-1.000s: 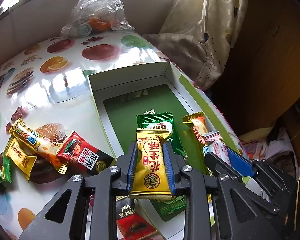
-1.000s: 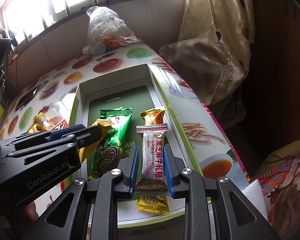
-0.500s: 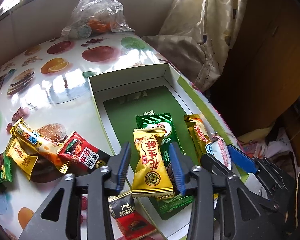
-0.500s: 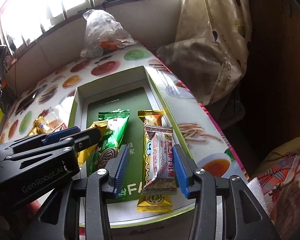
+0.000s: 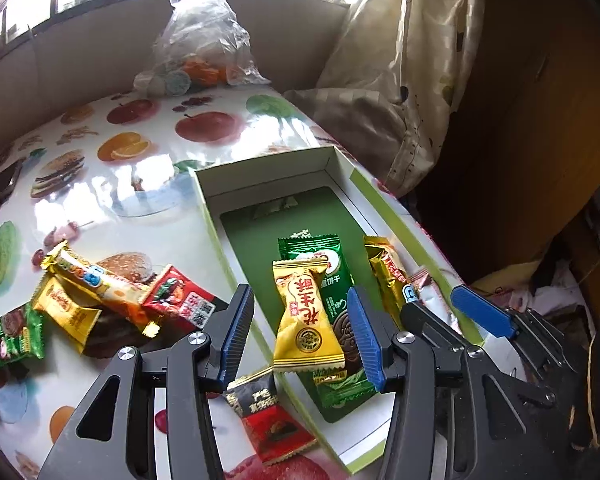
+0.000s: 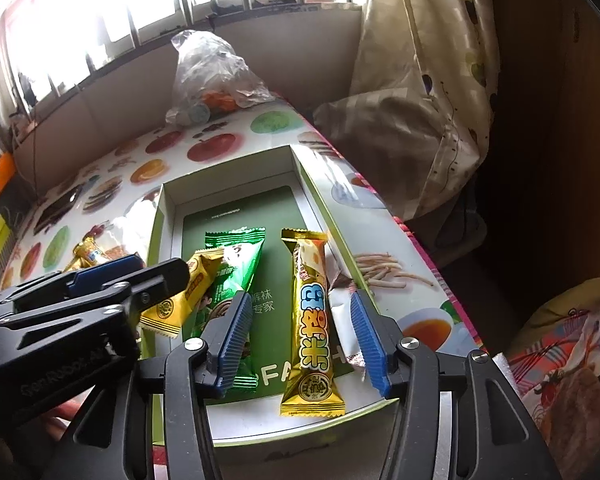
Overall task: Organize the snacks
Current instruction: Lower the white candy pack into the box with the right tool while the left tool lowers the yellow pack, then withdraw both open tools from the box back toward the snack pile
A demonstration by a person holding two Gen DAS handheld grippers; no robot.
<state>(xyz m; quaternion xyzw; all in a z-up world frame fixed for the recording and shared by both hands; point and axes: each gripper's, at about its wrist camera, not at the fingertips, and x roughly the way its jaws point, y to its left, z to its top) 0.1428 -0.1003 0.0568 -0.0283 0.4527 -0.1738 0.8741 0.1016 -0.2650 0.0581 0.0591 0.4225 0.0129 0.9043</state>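
An open white box with a green floor (image 5: 276, 176) (image 6: 236, 216) lies on the fruit-print table. In it lie a green biscuit packet (image 5: 332, 280) (image 6: 236, 256), a long gold bar (image 6: 314, 312) (image 5: 384, 272), a white-and-brown wafer packet (image 6: 342, 312) against the right wall, and a yellow peanut candy (image 5: 302, 320) (image 6: 184, 300). My left gripper (image 5: 302, 342) is open above the yellow candy, pads apart from it. My right gripper (image 6: 300, 338) is open around the gold bar's lower part, not touching. Each gripper shows in the other view (image 5: 480, 316) (image 6: 100, 280).
Loose snacks lie on the table left of the box: a gold bar (image 5: 100, 284), a yellow candy (image 5: 66, 312), a red packet (image 5: 180, 300), a green packet (image 5: 12, 336) and a black-red packet (image 5: 268, 416). A plastic bag (image 5: 200, 48) sits at the back. A curtain (image 5: 404, 80) hangs right.
Both grippers opened and drew back. The left let go of the yellow candy, which now lies on the green packet. The right let go of the wafer packet, now beside the gold bar.
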